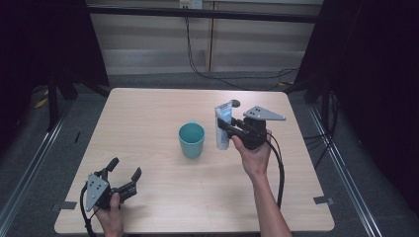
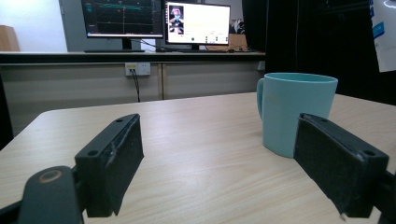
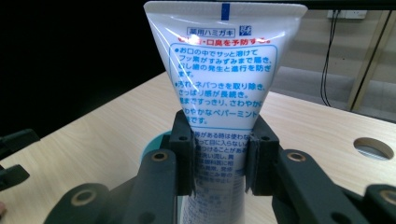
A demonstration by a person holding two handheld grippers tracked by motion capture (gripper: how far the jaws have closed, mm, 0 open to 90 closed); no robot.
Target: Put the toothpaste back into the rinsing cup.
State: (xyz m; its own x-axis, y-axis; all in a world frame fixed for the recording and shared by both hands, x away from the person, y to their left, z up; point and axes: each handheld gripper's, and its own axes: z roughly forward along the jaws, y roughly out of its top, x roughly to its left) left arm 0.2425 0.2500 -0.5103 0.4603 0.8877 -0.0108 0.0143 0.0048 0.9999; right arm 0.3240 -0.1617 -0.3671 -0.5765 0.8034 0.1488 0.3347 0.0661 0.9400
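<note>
My right gripper (image 1: 231,129) clamps the toothpaste tube (image 1: 223,126), upright at the cup's (image 1: 191,140) 3 o'clock. Left gripper (image 1: 124,169) gapes empty at 7. Tube probably goes in the cup next

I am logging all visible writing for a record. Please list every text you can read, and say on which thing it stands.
"薬用ハミガキ": boxed heading on the white toothpaste tube held in the right gripper.
"ペパーミント": within the blue paragraph on the same tube; the other lines are too blurred to quote surely.
Monitors behind the table: text too small to read.
Teal mug: no writing.

The white tube (image 3: 223,88) carries blue Japanese print, headed "薬用ハミガキ" with a red line beneath.
</note>
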